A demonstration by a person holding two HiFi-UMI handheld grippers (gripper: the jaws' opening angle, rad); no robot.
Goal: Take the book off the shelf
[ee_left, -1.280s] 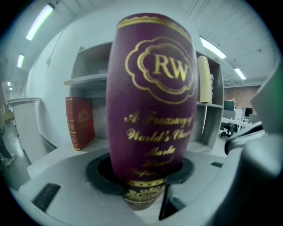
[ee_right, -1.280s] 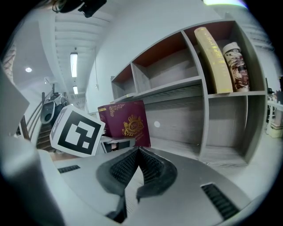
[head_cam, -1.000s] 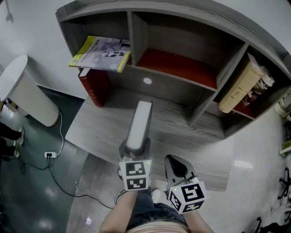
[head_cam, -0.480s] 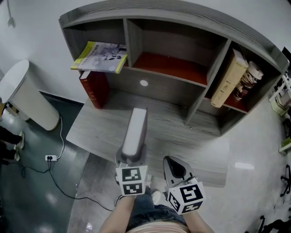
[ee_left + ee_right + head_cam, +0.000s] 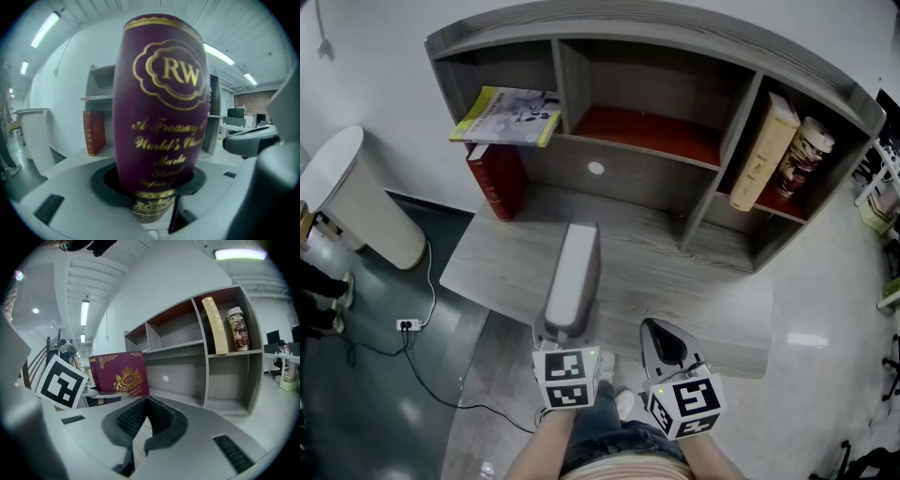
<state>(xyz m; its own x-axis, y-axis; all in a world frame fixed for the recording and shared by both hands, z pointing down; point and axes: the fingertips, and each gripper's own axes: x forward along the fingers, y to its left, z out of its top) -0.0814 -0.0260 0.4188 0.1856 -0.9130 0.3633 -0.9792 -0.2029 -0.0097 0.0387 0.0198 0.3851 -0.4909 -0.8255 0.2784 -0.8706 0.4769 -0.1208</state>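
Observation:
A thick maroon book with gold lettering (image 5: 161,108) is clamped spine-up in my left gripper (image 5: 565,330). In the head view its white page edge (image 5: 572,277) hangs over the grey desk (image 5: 675,272), well clear of the shelf unit (image 5: 656,89). The right gripper view shows its crested cover (image 5: 119,374) beside the left gripper's marker cube (image 5: 61,383). My right gripper (image 5: 666,345) sits low beside the left one. Its jaws meet at the tips (image 5: 146,401) with nothing between them.
A red book (image 5: 495,178) stands on the desk under the left compartment, where a yellow magazine (image 5: 508,114) lies. A tan book (image 5: 764,150) and a printed canister (image 5: 802,155) occupy the right compartment. A white bin (image 5: 356,202) and a floor socket (image 5: 406,324) are at the left.
The left gripper has drawn the book back from the shelf toward the person, a little lower in the head view. The right gripper has stayed in place.

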